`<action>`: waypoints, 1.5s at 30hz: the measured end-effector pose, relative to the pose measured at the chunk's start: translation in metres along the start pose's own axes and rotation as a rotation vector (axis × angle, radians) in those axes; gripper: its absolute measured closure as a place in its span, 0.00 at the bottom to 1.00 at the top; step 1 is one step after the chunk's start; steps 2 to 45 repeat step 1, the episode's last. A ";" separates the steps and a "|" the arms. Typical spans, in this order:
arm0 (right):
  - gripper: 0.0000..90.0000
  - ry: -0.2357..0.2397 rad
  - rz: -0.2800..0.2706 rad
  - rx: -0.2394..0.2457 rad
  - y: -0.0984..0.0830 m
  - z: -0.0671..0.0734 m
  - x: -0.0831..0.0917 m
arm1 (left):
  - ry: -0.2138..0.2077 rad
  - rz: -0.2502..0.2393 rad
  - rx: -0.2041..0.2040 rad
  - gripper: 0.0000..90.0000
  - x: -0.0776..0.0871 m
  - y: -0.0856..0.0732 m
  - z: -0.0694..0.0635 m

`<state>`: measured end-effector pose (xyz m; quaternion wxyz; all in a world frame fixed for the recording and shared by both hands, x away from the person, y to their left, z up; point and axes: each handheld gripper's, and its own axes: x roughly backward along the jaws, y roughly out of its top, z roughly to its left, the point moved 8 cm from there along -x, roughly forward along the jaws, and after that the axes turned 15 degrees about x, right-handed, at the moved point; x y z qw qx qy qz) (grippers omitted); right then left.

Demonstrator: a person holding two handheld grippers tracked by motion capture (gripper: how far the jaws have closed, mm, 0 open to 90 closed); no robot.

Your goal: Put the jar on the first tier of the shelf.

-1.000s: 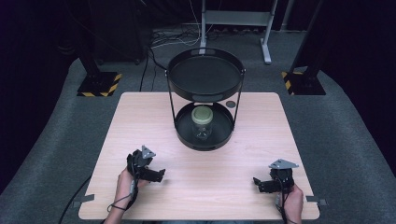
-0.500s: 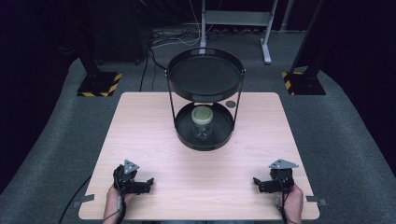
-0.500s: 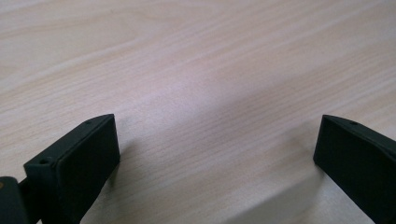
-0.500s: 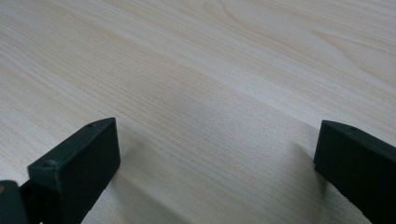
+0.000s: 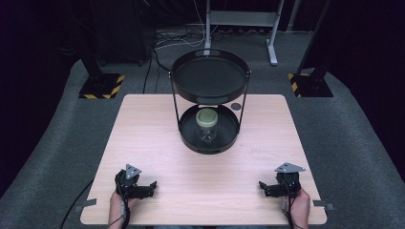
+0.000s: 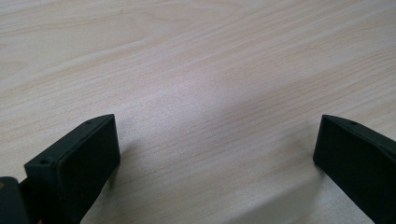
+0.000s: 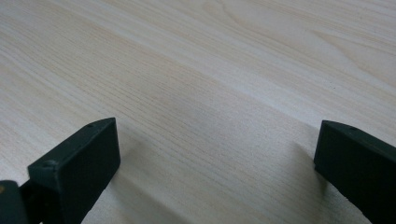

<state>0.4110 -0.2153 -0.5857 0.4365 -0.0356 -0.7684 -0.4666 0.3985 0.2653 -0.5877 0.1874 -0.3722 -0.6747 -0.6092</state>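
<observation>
- High view, near-left corner: found the black two-jaw left gripper (image 5: 149, 187) low over the pale wooden table (image 5: 153, 138), held in a hand at the near edge.
- Left gripper view: saw its jaws spread wide, released, with bare wood grain between them.
- Centre, well apart from both tools: located the clear glass jar with the pale green lid (image 5: 206, 126) standing upright in the lower tray (image 5: 208, 149) of the black two-tier round metal stand (image 5: 210, 98).
- Near-right corner: found the black two-jaw right gripper (image 5: 264, 187) likewise low over the wood; in the right gripper view, saw jaws equally wide and gripping nothing.
- Judged the step as the very start: both tools parked, the reach for the jar not yet begun.
- Judged the next move to call for a long forward reach, then a low, level entry under the upper tray, with jaws kept wide enough for the jar's body.
- Noted the thin upright rods (image 5: 244, 107) joining the trays and the upper tray's overhang as the likely obstacles; ruled out a grab from straight above.
- Farther off, left to right: spotted a yellow-and-black striped base (image 5: 100, 86) on the grey floor, loose cables (image 5: 176, 40), a small dark round disc (image 5: 235, 106) on the table just beside the stand, and a second striped base (image 5: 309, 83); counted none of these in the path.
</observation>
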 end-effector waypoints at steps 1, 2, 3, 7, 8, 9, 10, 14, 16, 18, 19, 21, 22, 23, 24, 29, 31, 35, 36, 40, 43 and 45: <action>0.00 0.000 0.000 0.000 0.000 0.000 0.000 | 0.000 0.000 0.000 0.00 0.000 0.000 0.000; 0.00 0.000 0.000 0.000 0.000 0.000 0.000 | 0.000 0.000 0.000 0.00 0.000 0.000 0.000; 0.00 0.000 0.000 0.000 0.000 0.000 0.000 | 0.000 0.000 0.000 0.00 0.000 0.000 0.000; 0.00 0.000 0.000 0.000 0.000 0.000 0.000 | 0.000 0.000 0.000 0.00 0.000 0.000 0.000; 0.00 0.000 0.000 0.000 0.000 0.000 0.000 | 0.000 0.000 0.000 0.00 0.000 0.000 0.000; 0.00 0.000 0.000 0.000 0.000 0.000 0.000 | 0.000 0.000 0.000 0.00 0.000 0.000 0.000; 0.00 0.000 0.000 0.000 0.000 0.000 0.000 | 0.000 0.000 0.000 0.00 0.000 0.000 0.000; 0.00 0.000 0.000 0.000 0.000 0.000 0.000 | 0.000 0.000 0.000 0.00 0.000 0.000 0.000; 0.00 0.000 0.000 0.000 0.000 0.000 0.000 | 0.000 0.000 0.000 0.00 0.000 0.000 0.000; 0.00 0.000 0.000 0.000 0.000 0.000 0.000 | 0.000 0.000 0.000 0.00 0.000 0.000 0.000; 0.00 0.000 0.000 0.000 0.000 0.000 0.000 | 0.000 0.000 0.000 0.00 0.000 0.000 0.000; 0.00 0.000 0.000 0.000 0.000 0.000 0.000 | 0.000 0.000 0.000 0.00 0.000 0.000 0.000; 0.00 0.000 0.000 0.000 0.000 0.000 0.000 | 0.000 0.000 0.000 0.00 0.000 0.000 0.000; 0.00 0.000 0.000 0.000 0.000 0.000 0.000 | 0.000 0.000 0.000 0.00 0.000 0.000 0.000; 0.00 0.000 0.000 0.000 0.000 0.000 0.000 | 0.000 0.000 0.000 0.00 0.000 0.000 0.000; 0.00 0.000 0.000 0.000 0.000 0.000 0.000 | 0.000 0.000 0.000 0.00 0.000 0.000 0.000; 0.00 0.000 0.000 0.000 0.000 0.000 0.000 | 0.000 0.000 0.000 0.00 0.000 0.000 0.000; 0.00 0.000 0.000 0.000 0.000 0.000 0.000 | 0.000 0.000 0.000 0.00 0.000 0.000 0.000; 0.00 0.000 0.000 0.000 0.000 0.000 0.000 | 0.000 0.000 0.000 0.00 0.000 0.000 0.000; 0.00 0.000 0.000 0.000 0.000 0.000 0.000 | 0.000 0.000 0.000 0.00 0.000 0.000 0.000; 0.00 0.000 0.000 0.000 0.000 0.000 0.000 | 0.000 0.000 0.000 0.00 0.000 0.000 0.000; 0.00 0.000 0.000 0.000 0.000 0.000 0.000 | 0.000 0.000 0.000 0.00 0.000 0.000 0.000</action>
